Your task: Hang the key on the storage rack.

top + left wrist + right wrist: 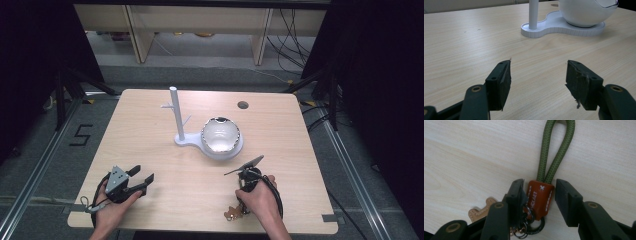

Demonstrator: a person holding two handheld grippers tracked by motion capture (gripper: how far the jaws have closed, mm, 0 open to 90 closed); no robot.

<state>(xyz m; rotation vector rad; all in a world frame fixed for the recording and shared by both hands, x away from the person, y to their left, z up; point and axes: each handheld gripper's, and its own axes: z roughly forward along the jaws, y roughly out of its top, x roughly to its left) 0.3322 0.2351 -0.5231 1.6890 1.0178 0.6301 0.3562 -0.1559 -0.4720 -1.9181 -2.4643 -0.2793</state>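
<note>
I am looking at a lab recording bay: a bare wooden table [150, 130] stands on grey floor with black curtains [30, 60] at nine and three o'clock, loose cables [292, 35] at one o'clock, and a taped number [81, 135] on the floor.

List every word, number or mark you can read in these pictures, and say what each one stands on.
"5": painted in black on the grey floor left of the table.
"...CKAET": white letters on the orange leather tab of the green cord keychain; the first letters are hidden behind the right tool.
A small white cross mark sits on the same tab, above the letters.
</note>
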